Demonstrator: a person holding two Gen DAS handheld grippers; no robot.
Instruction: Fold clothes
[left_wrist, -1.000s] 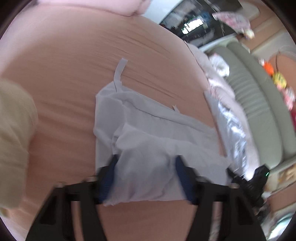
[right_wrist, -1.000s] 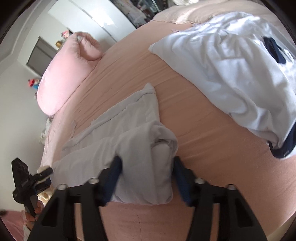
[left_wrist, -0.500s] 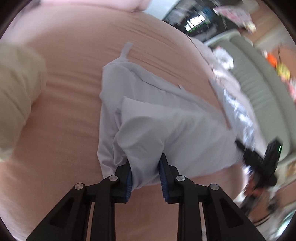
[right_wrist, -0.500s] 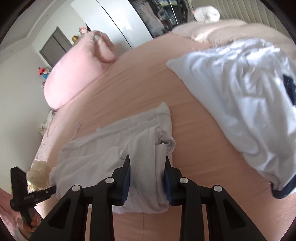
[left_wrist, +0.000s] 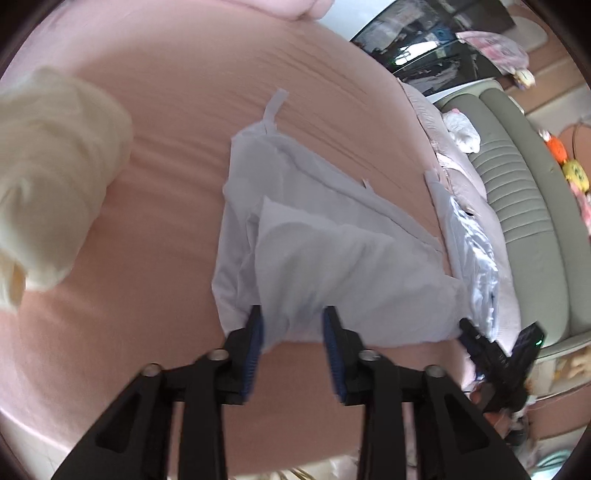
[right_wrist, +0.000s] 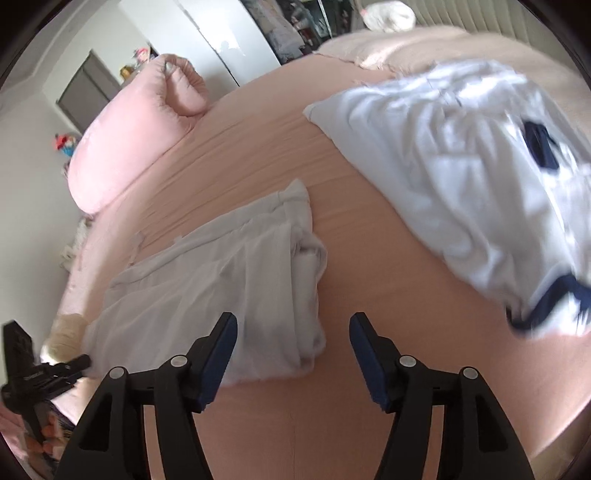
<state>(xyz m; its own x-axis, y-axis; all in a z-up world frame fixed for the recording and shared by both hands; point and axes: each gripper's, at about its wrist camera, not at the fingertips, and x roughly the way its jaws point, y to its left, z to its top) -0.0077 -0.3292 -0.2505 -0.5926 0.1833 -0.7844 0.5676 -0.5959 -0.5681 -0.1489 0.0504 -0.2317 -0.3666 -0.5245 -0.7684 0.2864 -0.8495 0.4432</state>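
Pink bedsheet (right_wrist: 258, 147) under grey garment (left_wrist: 314, 258); right tongs (right_wrist: 293, 332) apart, left tongs (left_wrist: 291, 325) apparently unclamped, both just opening.

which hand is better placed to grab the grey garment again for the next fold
Left. The left gripper has just opened but its jaws straddle the grey garment. The right gripper has opened beside its corner.

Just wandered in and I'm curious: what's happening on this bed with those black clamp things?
A person is folding clothes with two handheld grippers. The pale grey garment lies partly folded on the pink bed sheet. The left gripper and right gripper have just been opening, both jaws apart, cloth lying loose between them. A white garment waits nearby.
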